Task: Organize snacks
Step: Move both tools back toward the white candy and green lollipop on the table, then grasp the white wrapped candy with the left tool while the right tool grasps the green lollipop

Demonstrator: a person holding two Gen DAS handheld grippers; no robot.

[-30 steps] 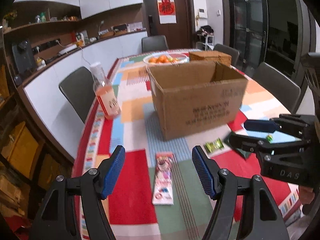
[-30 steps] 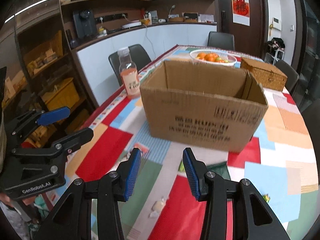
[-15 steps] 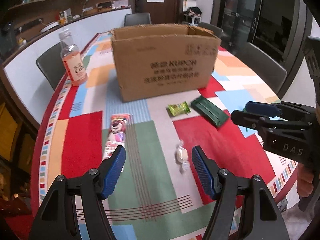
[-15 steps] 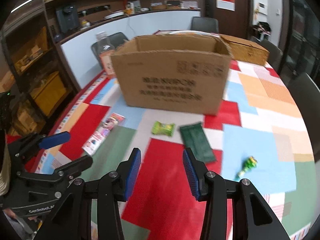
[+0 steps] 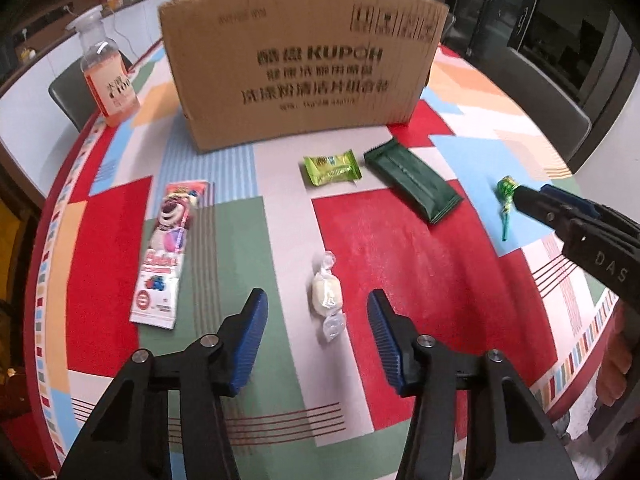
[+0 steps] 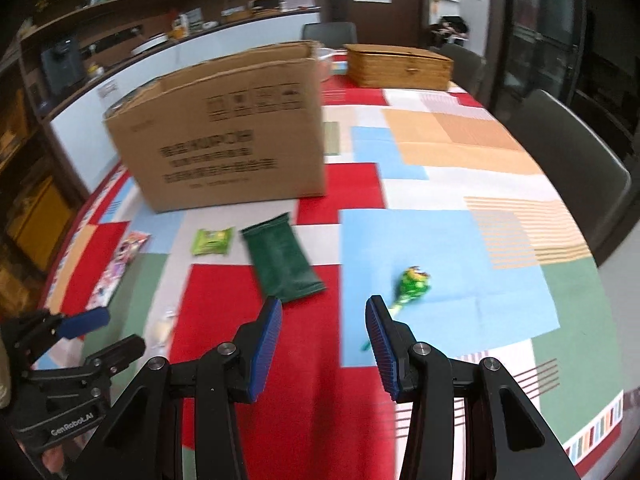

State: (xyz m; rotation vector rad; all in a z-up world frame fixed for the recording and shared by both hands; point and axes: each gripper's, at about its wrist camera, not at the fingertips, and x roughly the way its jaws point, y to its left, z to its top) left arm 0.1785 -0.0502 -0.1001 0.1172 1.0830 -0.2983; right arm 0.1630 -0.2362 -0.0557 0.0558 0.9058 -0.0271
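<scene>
My left gripper [image 5: 318, 314] hangs over the patchwork tablecloth [image 5: 400, 248], jaws closing around a white wrapped candy [image 5: 327, 295] that lies between them untouched. At twelve o'clock stands the cardboard box [image 5: 304, 68]; at ten, a long pink packet [image 5: 168, 248]; at two, the right gripper [image 5: 532, 196] beside a green lollipop [image 5: 506, 196].

Even indoor light from above, moderately bright on the patchwork tablecloth [image 5: 400, 248], soft shadows only. Strong fisheye bowing; black vignette in corners. Left wrist view fairly sharp, slight smear on the cardboard box [image 5: 304, 64] print. Right wrist view motion-blurred: box text, dark green packet [image 6: 282, 262], lollipop [image 6: 412, 284] all soft. Background shelves dim.
</scene>
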